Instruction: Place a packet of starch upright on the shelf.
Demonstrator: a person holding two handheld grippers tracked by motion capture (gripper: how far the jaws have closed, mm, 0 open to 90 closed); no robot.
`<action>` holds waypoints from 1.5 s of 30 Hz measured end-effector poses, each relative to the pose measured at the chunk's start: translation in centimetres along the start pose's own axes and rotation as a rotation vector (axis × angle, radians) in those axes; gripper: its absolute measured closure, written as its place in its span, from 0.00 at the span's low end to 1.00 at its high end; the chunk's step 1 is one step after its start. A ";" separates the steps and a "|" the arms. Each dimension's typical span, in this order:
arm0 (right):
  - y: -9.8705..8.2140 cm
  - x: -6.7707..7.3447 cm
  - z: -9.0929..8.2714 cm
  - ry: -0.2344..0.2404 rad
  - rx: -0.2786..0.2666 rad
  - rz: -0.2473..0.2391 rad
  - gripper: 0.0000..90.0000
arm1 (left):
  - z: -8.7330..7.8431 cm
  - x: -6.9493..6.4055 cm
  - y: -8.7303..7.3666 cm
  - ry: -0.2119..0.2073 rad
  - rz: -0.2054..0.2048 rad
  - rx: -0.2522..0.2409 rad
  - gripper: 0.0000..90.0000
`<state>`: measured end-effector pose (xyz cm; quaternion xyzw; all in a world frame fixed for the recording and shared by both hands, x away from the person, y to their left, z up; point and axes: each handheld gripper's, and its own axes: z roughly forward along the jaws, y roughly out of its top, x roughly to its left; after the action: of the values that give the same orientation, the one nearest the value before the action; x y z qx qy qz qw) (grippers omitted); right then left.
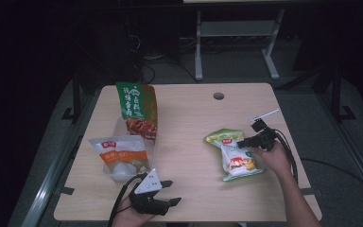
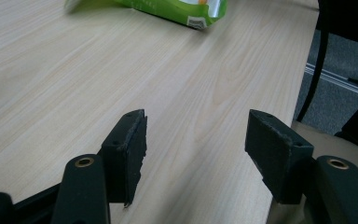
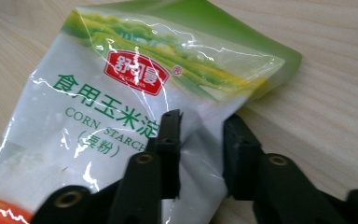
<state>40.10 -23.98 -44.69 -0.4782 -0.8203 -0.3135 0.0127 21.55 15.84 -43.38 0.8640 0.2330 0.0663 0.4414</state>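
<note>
A corn starch bag [image 1: 234, 158], white with a green top and a red logo, lies flat on the right half of the wooden table [image 1: 194, 118]. My right gripper [image 1: 240, 142] is at its upper right edge. In the right gripper view the jaws [image 3: 203, 119] are drawn close on the bag [image 3: 98, 107], with its film bunched between them. My left gripper [image 1: 174, 191] rests near the table's front edge with its jaws wide apart. Only bare wood lies between them in the left gripper view [image 2: 198, 116], and the bag's bottom edge [image 2: 177, 9] is far ahead.
A tall green snack bag [image 1: 137, 106] stands at the back left. An orange and white bag [image 1: 120, 156] leans in front of it, close to my left gripper. A round cable hole [image 1: 219, 96] is near the far edge. The right table edge drops to a dark floor [image 2: 340, 60].
</note>
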 end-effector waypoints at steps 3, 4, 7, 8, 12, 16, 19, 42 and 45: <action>-0.1 -0.1 0.0 0.005 0.001 0.003 0.88 | 0.0 0.1 0.0 0.003 0.000 0.001 0.42; -0.1 -0.2 -0.1 0.012 0.000 0.007 0.90 | 0.0 0.1 0.0 0.003 0.000 0.001 0.42; -0.2 -0.3 -0.2 0.024 -0.009 0.001 0.96 | 0.2 0.1 0.0 0.000 -0.005 0.003 0.43; -0.3 -0.3 -0.3 0.026 -0.015 0.008 0.96 | 0.2 0.1 0.0 0.000 -0.004 0.003 0.43; -0.6 0.0 -0.6 0.014 -0.033 -0.001 0.97 | 0.4 0.3 0.0 0.001 -0.008 0.008 0.43; -1.2 -0.1 -1.2 0.028 -0.059 0.005 0.98 | 0.6 0.4 0.1 0.002 -0.011 0.010 0.43; -1.7 0.0 -1.9 0.046 -0.081 0.015 0.98 | 0.7 0.4 0.4 0.003 -0.003 0.012 0.41; -2.0 4.2 -6.3 0.082 -0.196 -0.091 0.99 | 6.3 1.2 6.6 -0.049 -0.014 -0.019 0.39; -2.1 4.5 -6.5 0.082 -0.210 -0.107 1.00 | 7.5 1.4 7.4 -0.060 -0.037 -0.021 0.39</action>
<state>34.15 -24.64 -39.06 -0.4193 -0.8060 -0.4172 -0.0205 27.72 7.32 -42.12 0.8565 0.2351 0.0345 0.4582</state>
